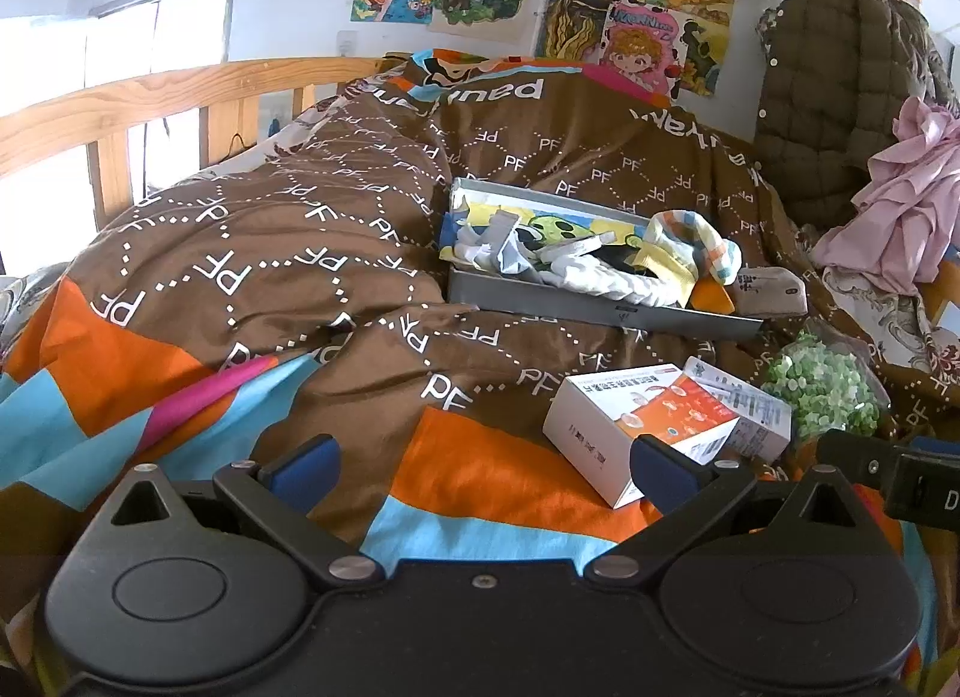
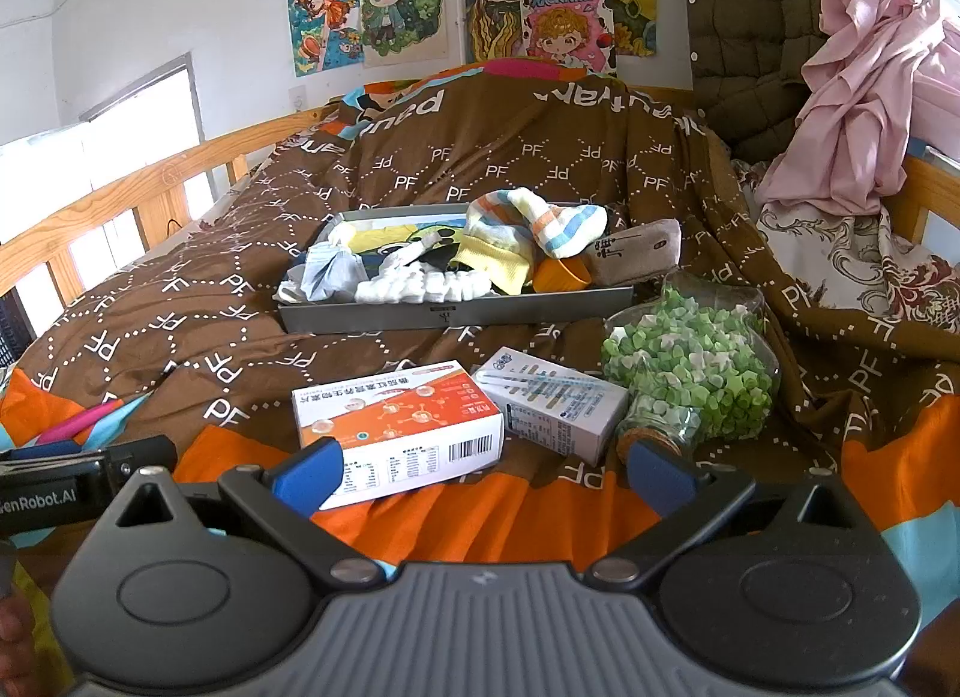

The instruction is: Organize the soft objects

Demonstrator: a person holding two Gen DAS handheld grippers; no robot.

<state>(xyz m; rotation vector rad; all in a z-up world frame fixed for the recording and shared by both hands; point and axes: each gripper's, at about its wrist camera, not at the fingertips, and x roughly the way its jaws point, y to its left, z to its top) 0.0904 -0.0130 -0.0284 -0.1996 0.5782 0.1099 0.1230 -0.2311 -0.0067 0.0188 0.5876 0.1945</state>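
Observation:
A grey tray (image 2: pixel 456 316) (image 1: pixel 600 310) lies on the brown quilt and holds several soft items: a striped pastel sock (image 2: pixel 540 226) (image 1: pixel 702 244), a yellow cloth (image 2: pixel 495 259), a white knitted piece (image 2: pixel 426 286) (image 1: pixel 600 277) and a pale grey sock (image 2: pixel 333 274) (image 1: pixel 486 250). A taupe sock (image 2: pixel 636 250) (image 1: pixel 774 286) rests at the tray's right end. My left gripper (image 1: pixel 483 466) is open over the quilt, empty, well short of the tray. My right gripper (image 2: pixel 483 472) is open too, its fingers straddling the orange-and-white box (image 2: pixel 399 427).
Two cartons lie in front of the tray, the orange-and-white box (image 1: pixel 636 427) and a pale blue one (image 2: pixel 552 406). A glass jar of green paper stars (image 2: pixel 690 367) (image 1: pixel 822 388) lies at the right. A pink garment (image 2: pixel 864 96) and an olive quilted jacket (image 1: pixel 840 96) hang beyond. A wooden rail (image 1: pixel 120 102) borders the left.

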